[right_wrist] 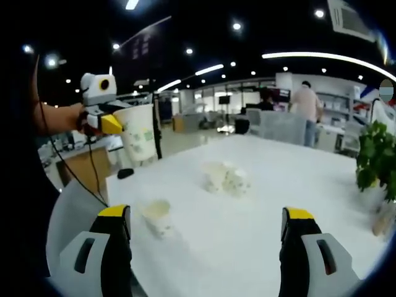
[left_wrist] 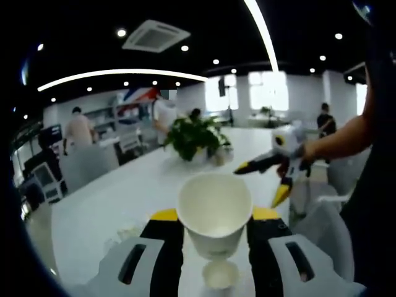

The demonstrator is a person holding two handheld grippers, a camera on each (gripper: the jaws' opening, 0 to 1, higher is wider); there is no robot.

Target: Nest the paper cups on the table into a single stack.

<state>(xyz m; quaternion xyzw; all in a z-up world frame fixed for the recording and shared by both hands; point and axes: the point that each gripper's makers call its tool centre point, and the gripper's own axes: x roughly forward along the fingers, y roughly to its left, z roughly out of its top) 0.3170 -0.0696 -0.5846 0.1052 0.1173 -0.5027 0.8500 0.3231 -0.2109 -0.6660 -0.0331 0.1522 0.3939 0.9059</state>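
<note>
My left gripper (left_wrist: 215, 215) is shut on a white paper cup (left_wrist: 214, 198), held upright in the air with its mouth towards the camera. Directly below it a second cup (left_wrist: 220, 274) stands on the white table (left_wrist: 111, 204). In the right gripper view the left gripper (right_wrist: 117, 125) holds that patterned cup (right_wrist: 140, 133) high at the upper left, above a lone cup (right_wrist: 157, 216) near the table's edge. Two more cups (right_wrist: 226, 178) sit close together further in. My right gripper (right_wrist: 206, 216) is open with nothing between its jaws, and it appears again as the right gripper (left_wrist: 262, 182) beside the held cup.
A potted green plant (left_wrist: 197, 137) stands further along the table, at the right edge as the plant (right_wrist: 375, 158). A small dark object (right_wrist: 125, 173) lies near the table's corner. Chairs (left_wrist: 86, 164) and people stand beyond the table.
</note>
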